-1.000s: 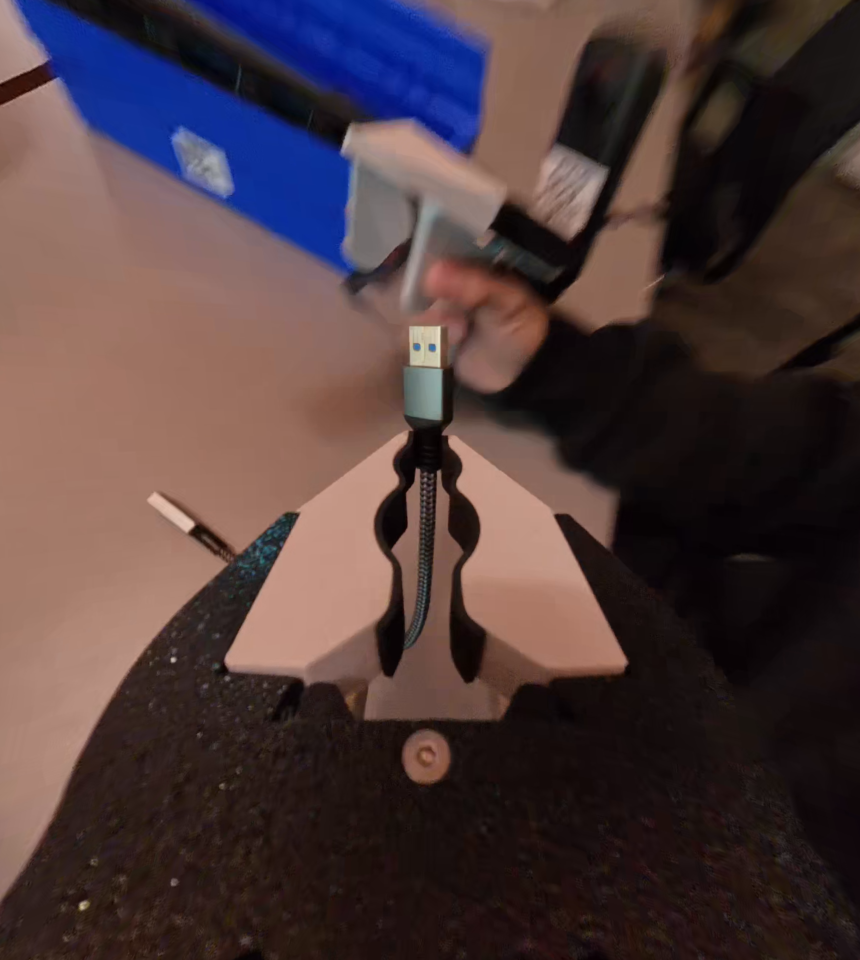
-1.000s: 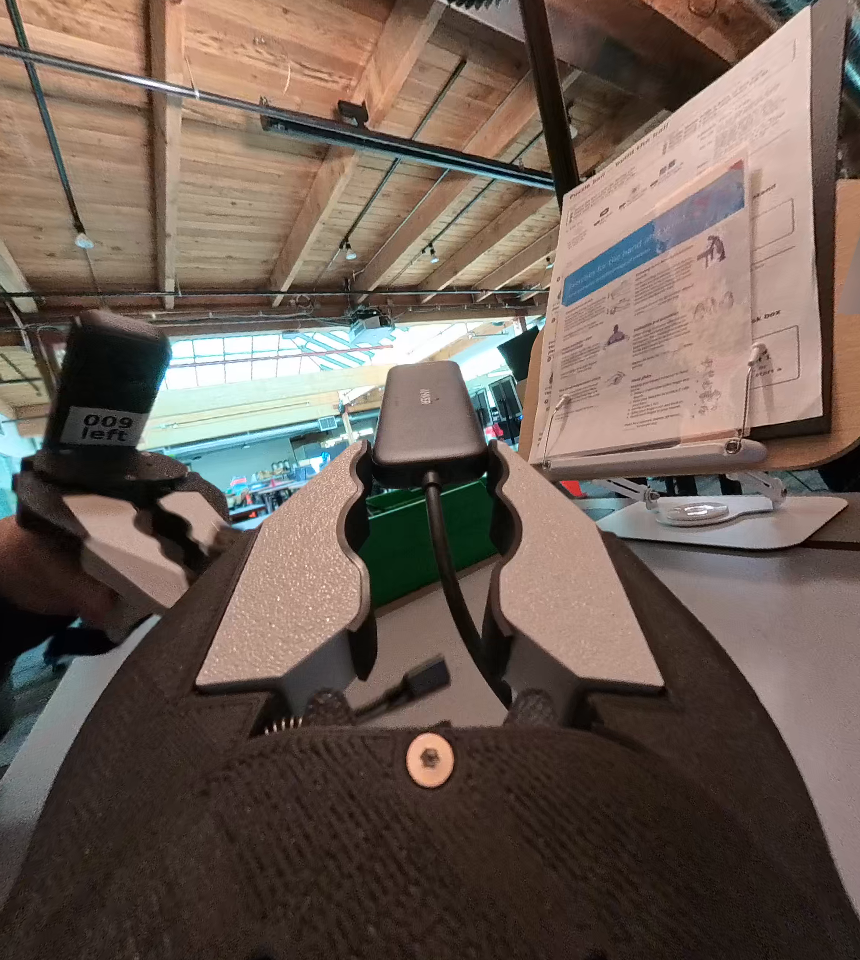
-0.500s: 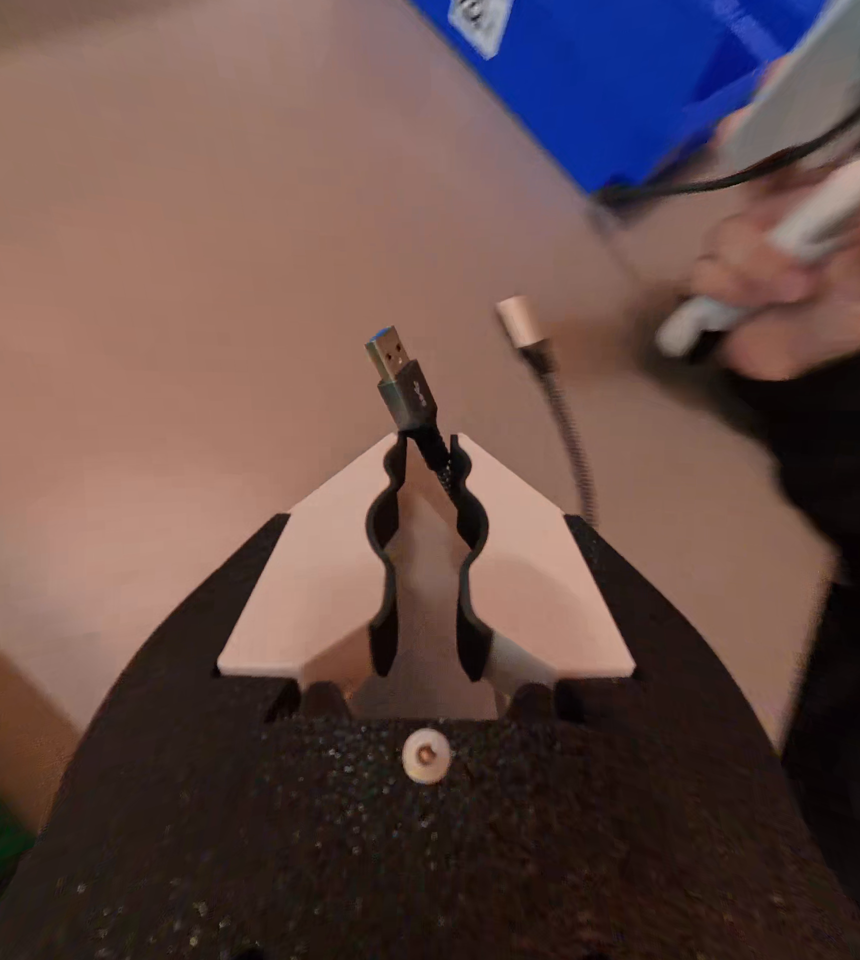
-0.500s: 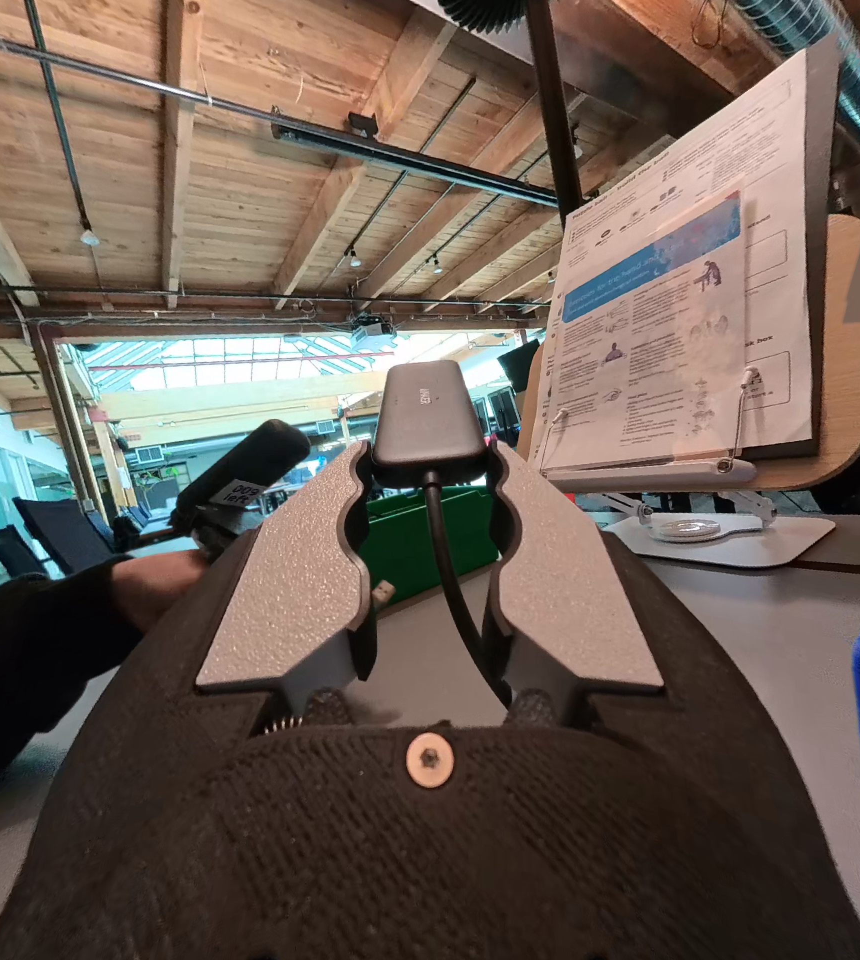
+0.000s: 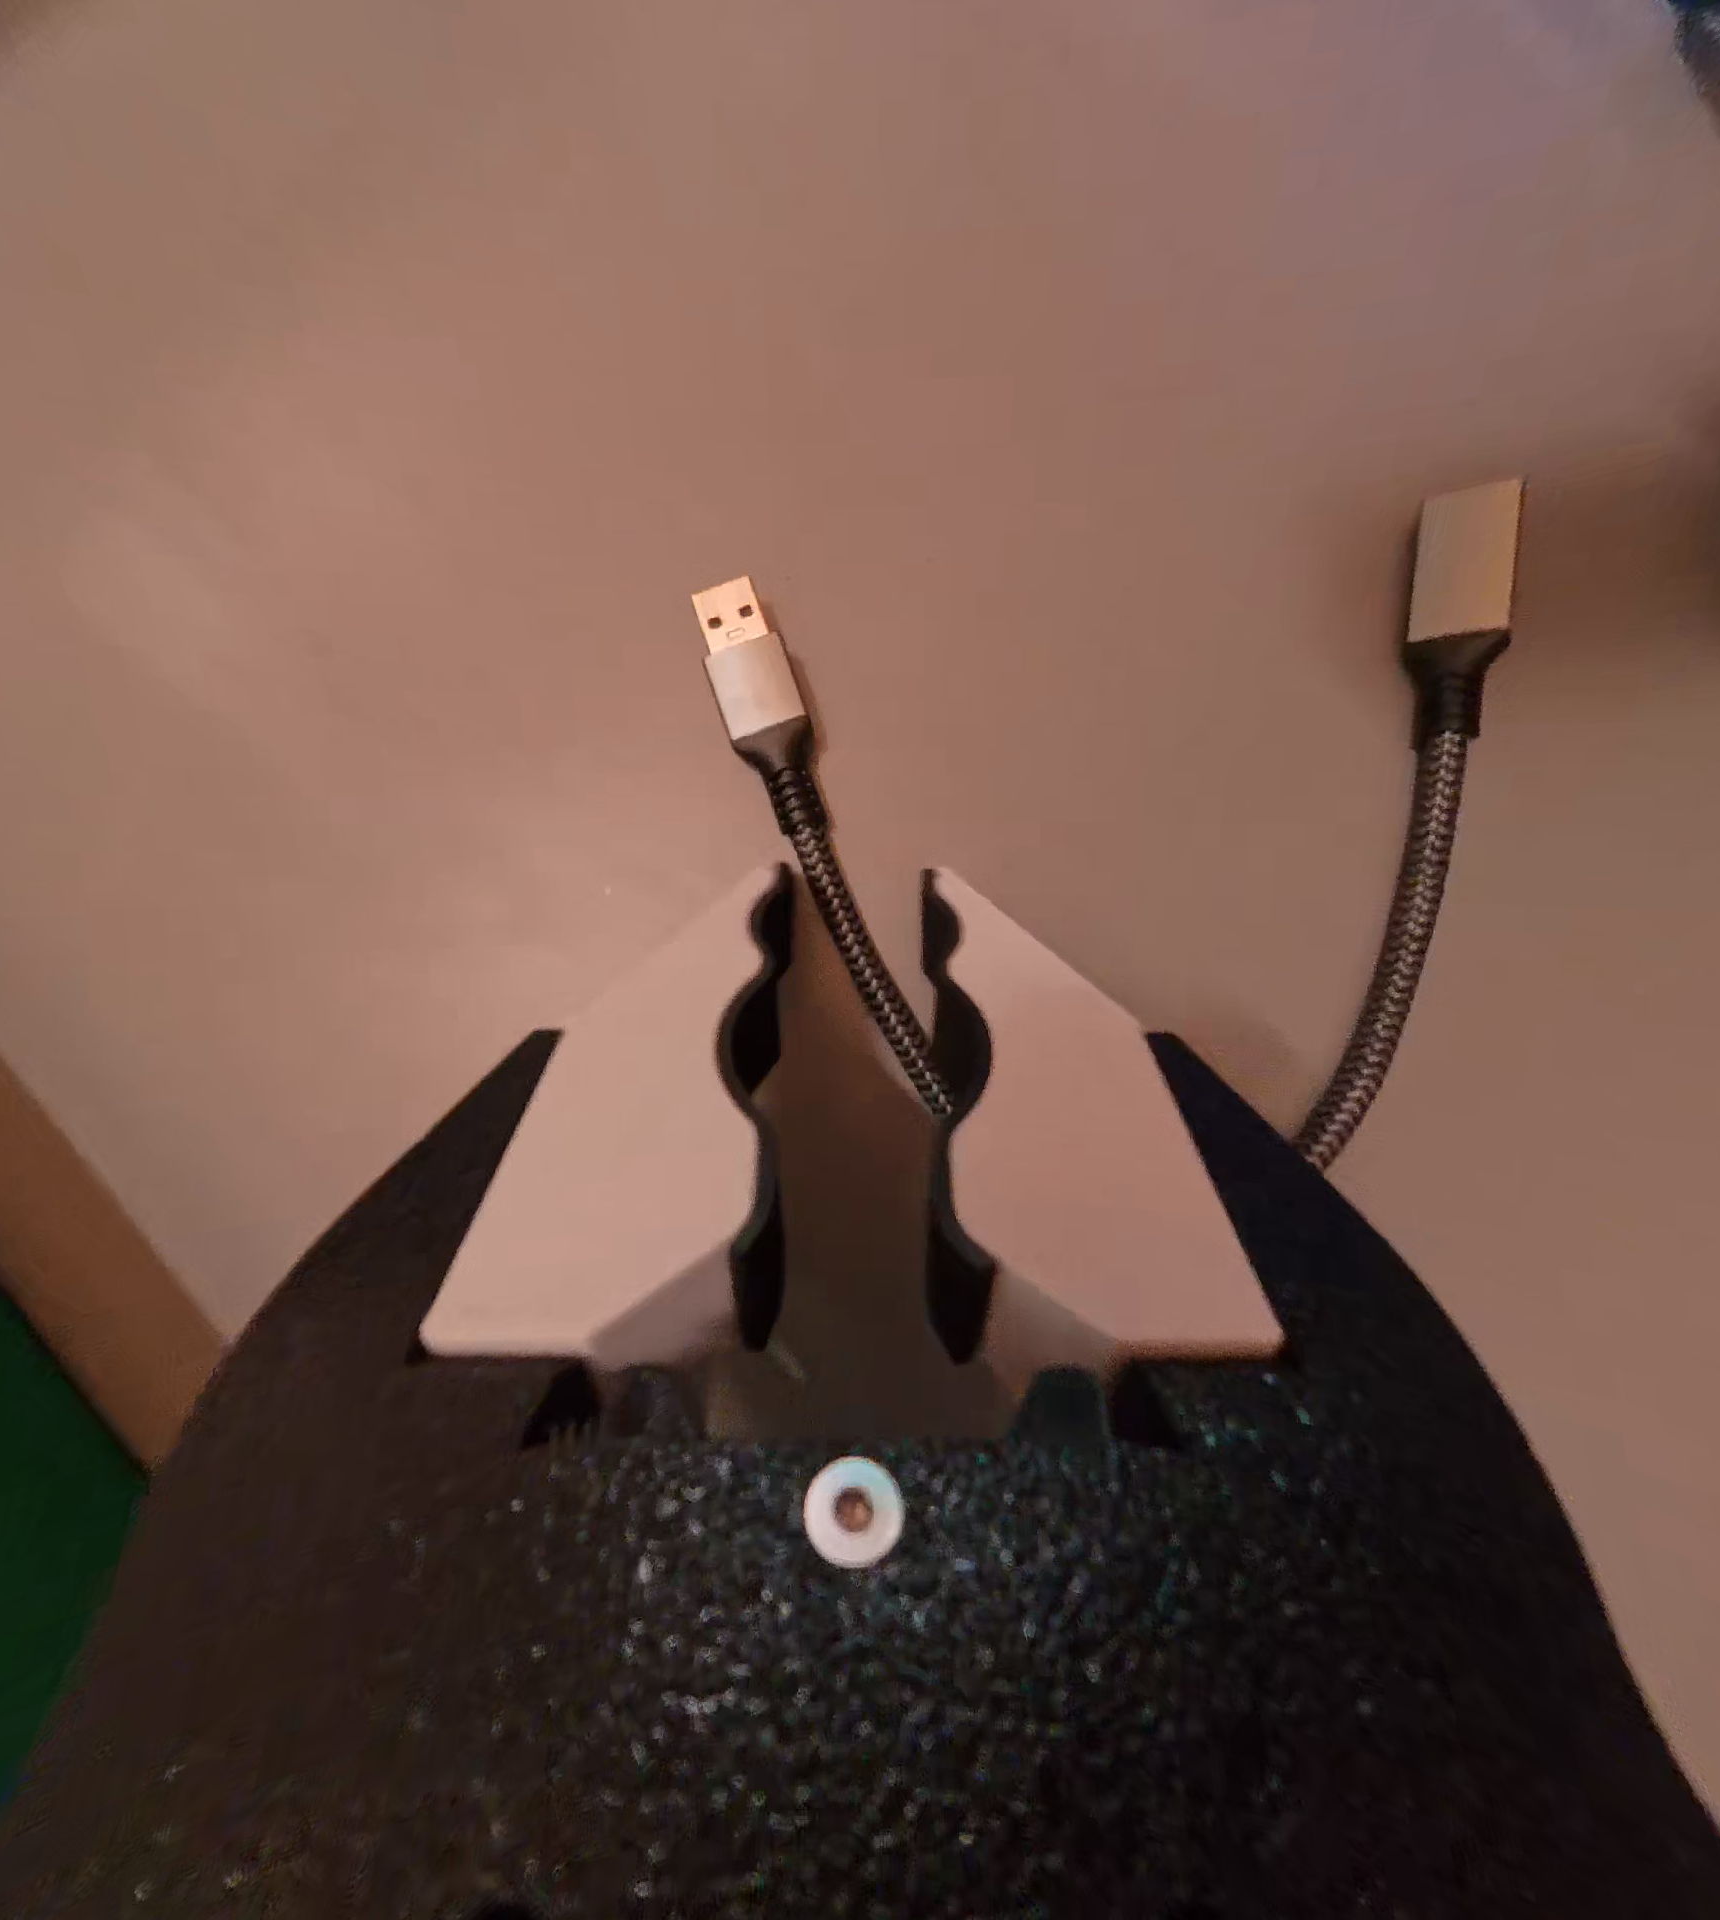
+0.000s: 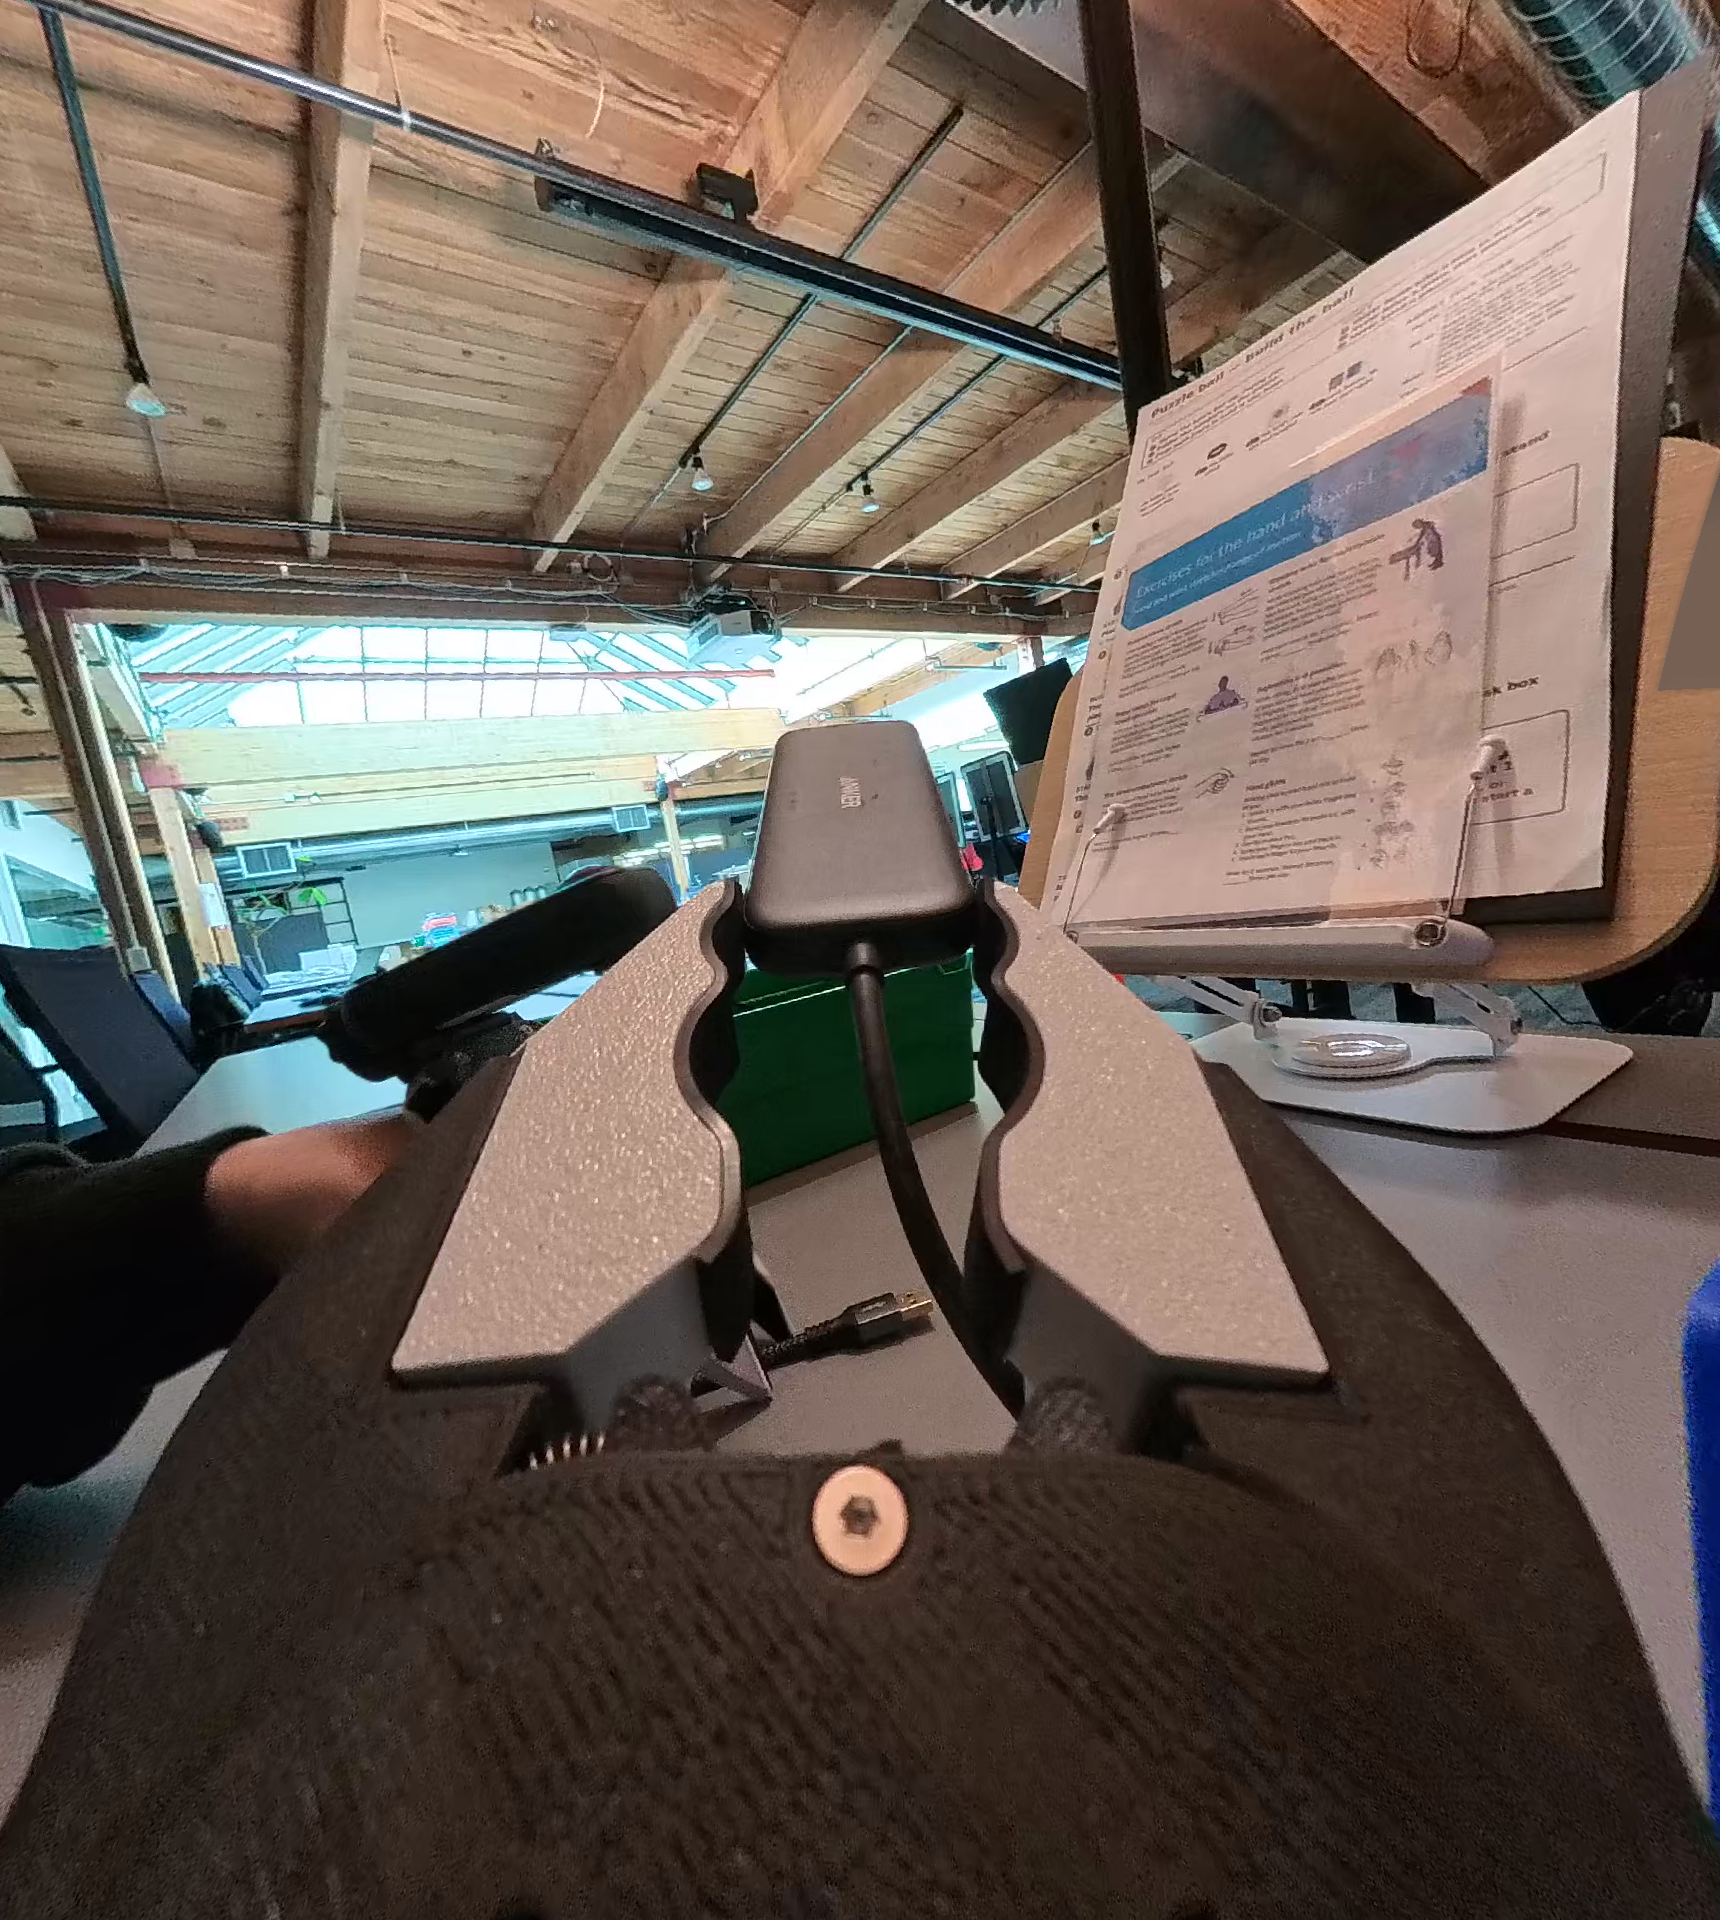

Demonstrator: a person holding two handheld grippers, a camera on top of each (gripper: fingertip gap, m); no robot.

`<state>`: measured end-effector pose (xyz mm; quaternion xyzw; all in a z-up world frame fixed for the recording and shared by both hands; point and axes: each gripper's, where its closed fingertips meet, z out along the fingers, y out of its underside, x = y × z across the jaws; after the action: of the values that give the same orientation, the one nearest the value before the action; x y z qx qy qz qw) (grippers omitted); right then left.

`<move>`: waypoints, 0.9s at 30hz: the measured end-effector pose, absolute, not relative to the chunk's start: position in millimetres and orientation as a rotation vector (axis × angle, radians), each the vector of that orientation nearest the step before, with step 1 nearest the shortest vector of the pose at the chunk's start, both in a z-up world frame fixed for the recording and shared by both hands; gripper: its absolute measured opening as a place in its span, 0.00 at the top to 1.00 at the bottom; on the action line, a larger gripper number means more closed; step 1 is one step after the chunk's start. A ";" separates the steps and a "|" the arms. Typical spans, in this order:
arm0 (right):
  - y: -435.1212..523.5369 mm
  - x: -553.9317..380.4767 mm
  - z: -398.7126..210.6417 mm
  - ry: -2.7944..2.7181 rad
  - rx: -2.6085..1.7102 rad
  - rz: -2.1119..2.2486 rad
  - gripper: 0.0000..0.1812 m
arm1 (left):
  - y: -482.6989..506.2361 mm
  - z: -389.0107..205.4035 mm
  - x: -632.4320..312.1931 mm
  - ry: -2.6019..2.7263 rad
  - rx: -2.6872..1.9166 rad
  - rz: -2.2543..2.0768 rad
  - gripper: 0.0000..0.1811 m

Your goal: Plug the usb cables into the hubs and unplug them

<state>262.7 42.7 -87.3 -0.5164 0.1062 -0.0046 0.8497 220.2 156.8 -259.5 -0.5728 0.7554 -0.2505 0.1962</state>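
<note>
Braided cloth-sheathed cable with a brushed metal plug lies on the smooth matt desk; a second brushed metal connector sits at 2 o'clock. Right tongs: rough grainy grey fingers, coarse black body, gripping a smooth matt plastic hub. Bare wood ceiling at 12 o'clock, paper sheets at 2 o'clock.

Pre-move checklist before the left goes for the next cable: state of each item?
1. Left gripper released: ok, jaws apart, braided cable lies loose between them.
2. USB-A plug out of the hub: ok, bare on the table.
3. Right gripper holding the hub: ok, clamped at its cable end.
4. Hub ports free: cannot tell, port side not visible.
5. Cable's other end, the grey female connector, reachable: ok, flat on the table right of the left gripper.
</note>
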 end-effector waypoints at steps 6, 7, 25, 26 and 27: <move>43.1 261.8 -88.3 0.219 -1.095 -0.015 0.77 | 157.1 -259.1 212.5 2.435 -1.126 -0.641 0.97; 43.2 261.5 -88.3 0.219 -1.095 -0.010 0.77 | 159.5 -258.8 210.8 2.488 -1.004 -0.625 0.98; 55.3 256.7 -98.4 0.184 -1.188 -0.055 0.76 | 129.1 -258.7 208.8 2.611 -0.798 -0.953 0.82; 55.7 256.3 -98.7 0.182 -1.191 -0.055 0.76 | 128.5 -258.9 209.2 2.616 -0.800 -0.973 0.82; 55.9 256.2 -98.7 0.181 -1.192 -0.057 0.77 | 127.0 -259.2 209.0 2.621 -0.804 -0.998 0.83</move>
<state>256.2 55.9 -98.7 -0.5604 0.0853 -0.0268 0.8234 209.0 127.0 -259.2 -0.2737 0.8928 -0.3400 0.1116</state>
